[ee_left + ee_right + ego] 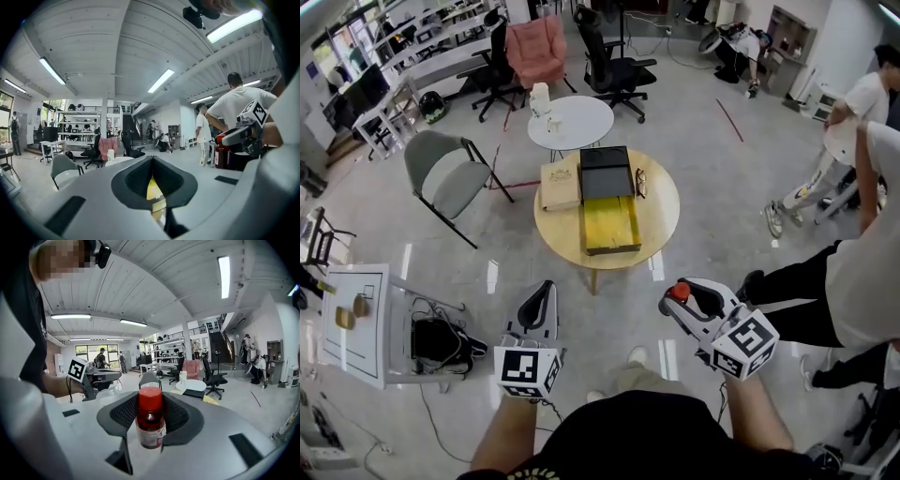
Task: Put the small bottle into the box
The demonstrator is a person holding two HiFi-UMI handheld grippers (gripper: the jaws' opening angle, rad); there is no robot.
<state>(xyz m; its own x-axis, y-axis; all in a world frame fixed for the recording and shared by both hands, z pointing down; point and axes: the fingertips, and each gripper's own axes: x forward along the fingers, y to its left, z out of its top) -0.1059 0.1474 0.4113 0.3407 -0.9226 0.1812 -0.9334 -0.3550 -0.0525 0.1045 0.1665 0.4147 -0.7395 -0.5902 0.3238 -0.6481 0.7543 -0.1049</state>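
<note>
The small red-capped bottle of dark liquid [150, 425] stands upright, grasped by the right claw [150, 412]. The open yellow-lined box [610, 225] lies straight ahead, well apart, on the round wooden bench [662, 221]. The left claw [152, 177] is clenched and empty.

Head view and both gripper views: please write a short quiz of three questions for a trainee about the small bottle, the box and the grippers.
1. True or false: the left gripper holds the small bottle.
2. Where does the yellow box stand? A: on the round wooden table. B: on the floor. C: on a chair.
3. Fill in: the bottle's cap is ___ in colour.

Key: 1 false, since the right gripper holds it and the left gripper's jaws have nothing between them. 2 A. 3 red.
</note>
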